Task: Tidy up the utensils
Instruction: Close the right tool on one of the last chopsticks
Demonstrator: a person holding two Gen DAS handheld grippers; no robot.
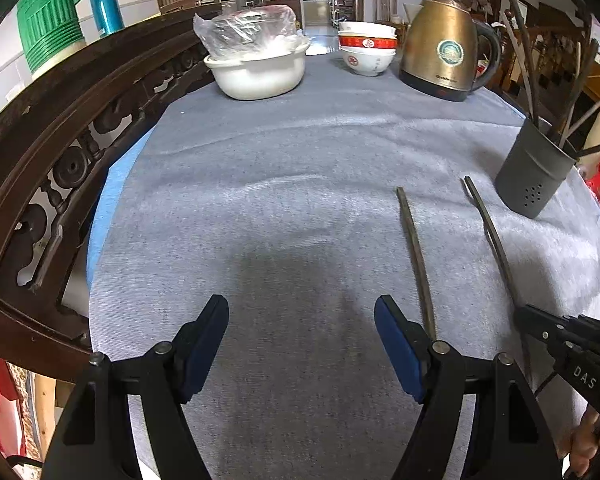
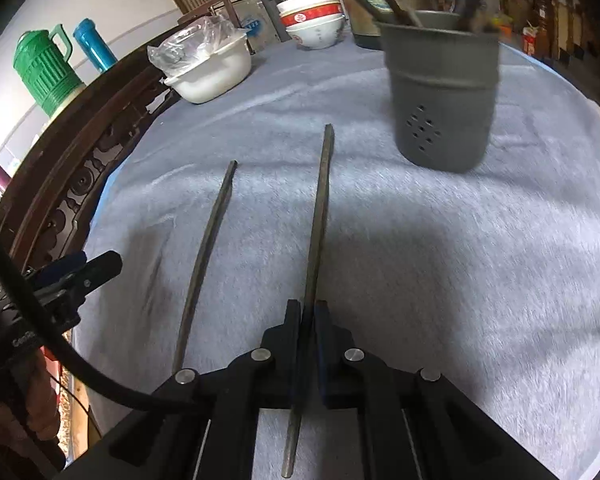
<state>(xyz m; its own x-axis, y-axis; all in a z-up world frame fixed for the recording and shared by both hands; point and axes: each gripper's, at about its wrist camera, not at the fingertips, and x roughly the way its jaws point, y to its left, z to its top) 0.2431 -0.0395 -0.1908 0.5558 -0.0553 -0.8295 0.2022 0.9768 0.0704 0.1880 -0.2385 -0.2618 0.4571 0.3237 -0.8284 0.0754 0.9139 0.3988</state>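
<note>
several sticks already stand in the grey perforated plastic utensil holder [image 2: 444, 96] at upper right; two remain on the blue-grey tablecloth [image 2: 480, 280]. the right gripper [image 2: 309, 312] pinches one long dark chopstick [image 2: 318, 216] at centre. the other dark chopstick [image 2: 208, 248] lies just left. the left gripper [image 1: 300, 344] hangs spread, empty.

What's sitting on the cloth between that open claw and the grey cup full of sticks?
Two loose chopsticks. In the left wrist view, the nearer chopstick and the farther chopstick lie between the left claw and the grey holder. The right claw grips the farther one.
</note>
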